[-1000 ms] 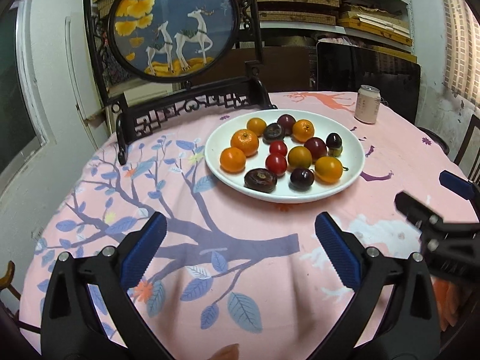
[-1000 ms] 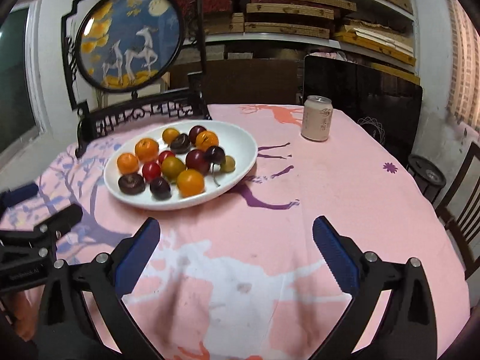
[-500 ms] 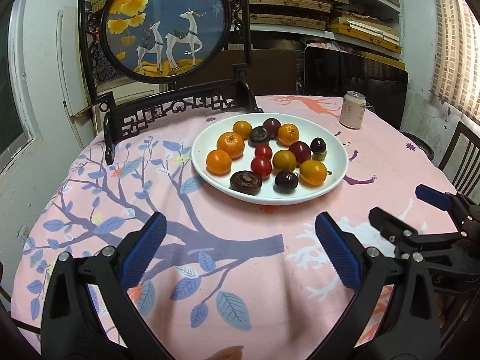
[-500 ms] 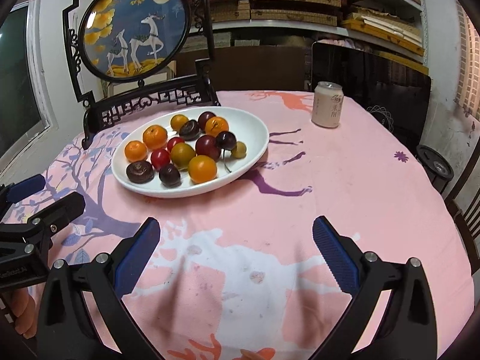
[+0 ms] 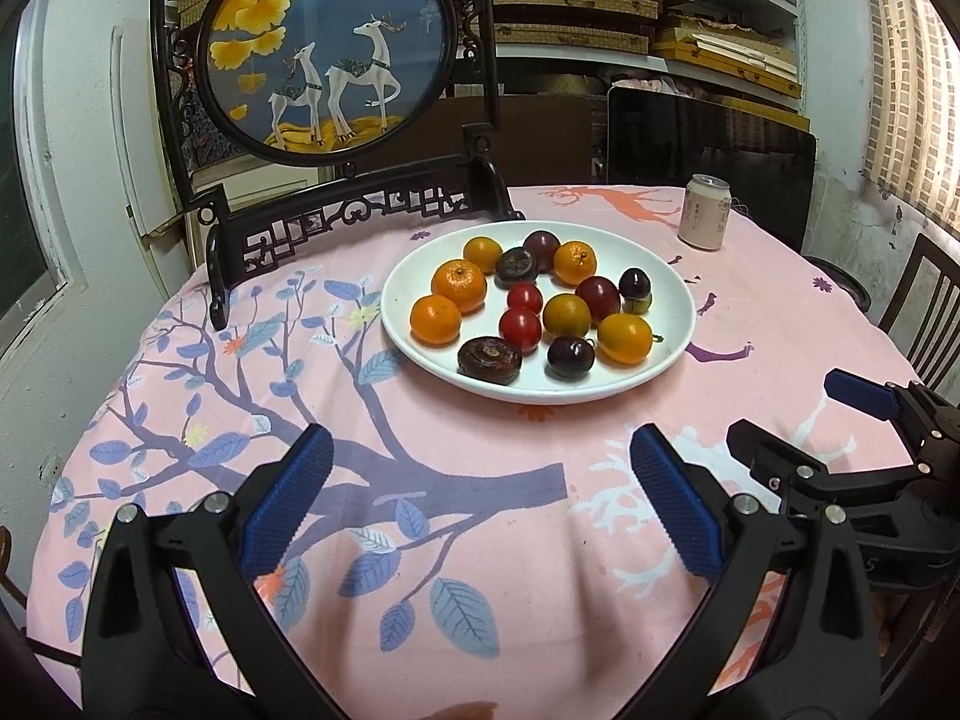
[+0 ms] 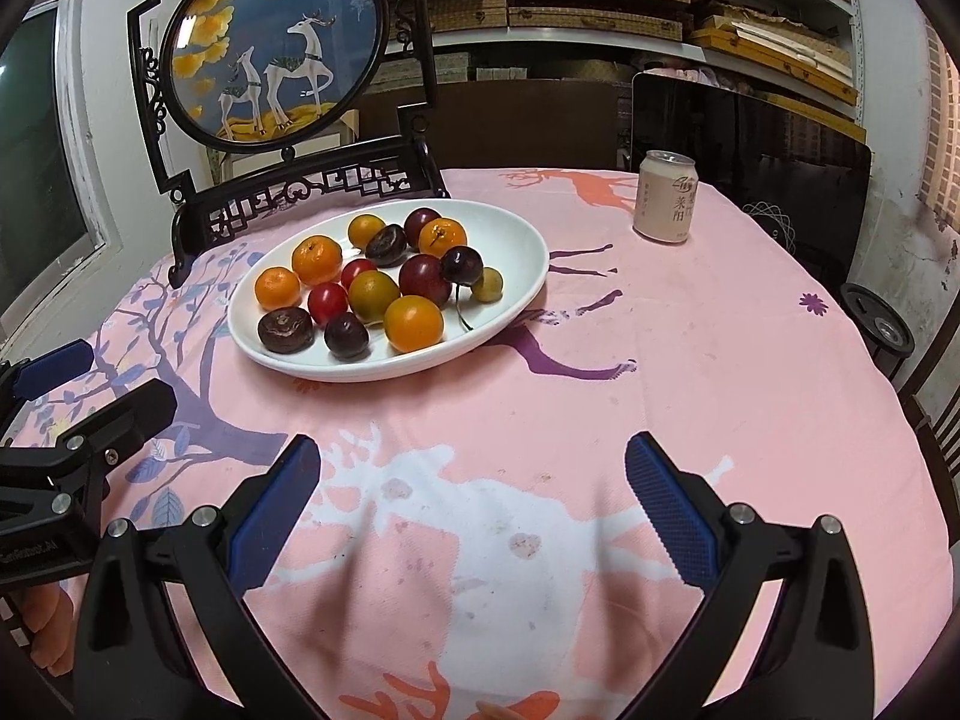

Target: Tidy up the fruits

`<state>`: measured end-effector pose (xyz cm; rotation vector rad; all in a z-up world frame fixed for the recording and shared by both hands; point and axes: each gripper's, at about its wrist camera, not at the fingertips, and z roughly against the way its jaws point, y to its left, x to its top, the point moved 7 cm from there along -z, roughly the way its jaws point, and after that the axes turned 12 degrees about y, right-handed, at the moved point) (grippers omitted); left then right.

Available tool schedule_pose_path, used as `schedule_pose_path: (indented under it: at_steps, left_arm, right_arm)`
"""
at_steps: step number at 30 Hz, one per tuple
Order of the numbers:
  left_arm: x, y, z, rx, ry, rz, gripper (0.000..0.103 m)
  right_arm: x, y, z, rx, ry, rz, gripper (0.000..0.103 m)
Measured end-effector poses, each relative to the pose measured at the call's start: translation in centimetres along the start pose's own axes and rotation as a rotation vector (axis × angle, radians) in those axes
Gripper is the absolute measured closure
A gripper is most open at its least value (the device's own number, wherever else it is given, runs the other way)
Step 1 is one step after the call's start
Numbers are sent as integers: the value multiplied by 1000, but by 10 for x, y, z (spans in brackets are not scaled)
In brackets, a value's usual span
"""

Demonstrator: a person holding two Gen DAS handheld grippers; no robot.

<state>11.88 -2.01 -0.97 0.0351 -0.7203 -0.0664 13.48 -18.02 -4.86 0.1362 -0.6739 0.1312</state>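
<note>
A white plate [image 5: 672, 324] sits mid-table; it also shows in the right wrist view [image 6: 528, 252]. It holds several small fruits: orange tangerines [image 5: 459, 285], red tomatoes [image 5: 519, 326], dark plums [image 5: 570, 356], a brown water chestnut [image 5: 489, 359] and a yellow-orange fruit [image 6: 413, 323]. My left gripper [image 5: 480, 498] is open and empty above the cloth, short of the plate. My right gripper [image 6: 474, 495] is open and empty, to the right of the plate. Each gripper shows at the edge of the other's view.
A drink can [image 6: 666, 196] stands at the back right of the round table, which has a pink patterned cloth [image 5: 420, 510]. A dark carved stand with a round deer screen [image 5: 324, 42] rises behind the plate. Chairs [image 5: 930, 312] stand at the right edge.
Both grippers have drawn back and risen a little, so the plate sits farther off in both views. Both stay open and empty.
</note>
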Motion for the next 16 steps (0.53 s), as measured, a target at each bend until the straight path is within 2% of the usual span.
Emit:
schedule_pose_path:
  at_steps: [4, 16]
  left_arm:
    - [-2, 4, -1, 29, 7, 10, 2]
    - [-1, 9, -5, 11, 27, 39, 2]
  right_arm:
    - [0, 1, 0, 4, 4, -2, 1]
    - [0, -1, 0, 1, 2, -5, 1]
